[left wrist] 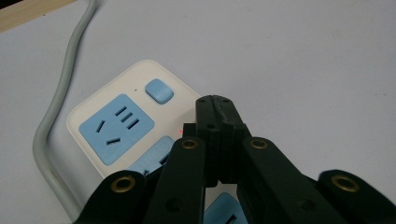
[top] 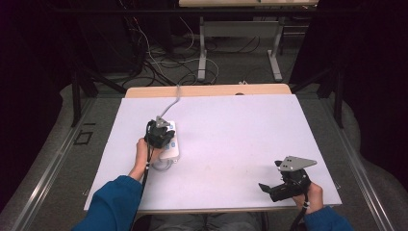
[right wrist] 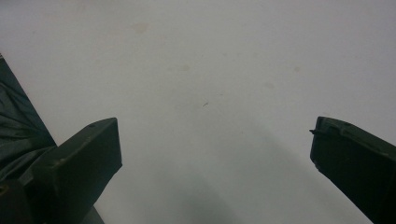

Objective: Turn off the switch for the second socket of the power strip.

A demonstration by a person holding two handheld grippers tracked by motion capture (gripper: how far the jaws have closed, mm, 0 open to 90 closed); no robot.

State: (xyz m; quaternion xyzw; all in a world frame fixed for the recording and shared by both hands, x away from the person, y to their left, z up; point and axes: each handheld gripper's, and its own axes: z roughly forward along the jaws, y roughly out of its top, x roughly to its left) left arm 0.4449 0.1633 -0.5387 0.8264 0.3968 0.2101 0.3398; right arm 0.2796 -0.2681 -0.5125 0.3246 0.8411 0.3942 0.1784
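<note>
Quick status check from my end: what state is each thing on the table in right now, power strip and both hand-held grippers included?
Power strip: flat on the table, sockets empty, small red light lit beside the blue button.
Grey cord: attached to the strip, trailing off the table's far edge.
Left hand-held gripper: jaws shut, tips over the strip near the light, holding nothing.
Right hand-held gripper: jaws wide open, empty, over bare table.
</note>
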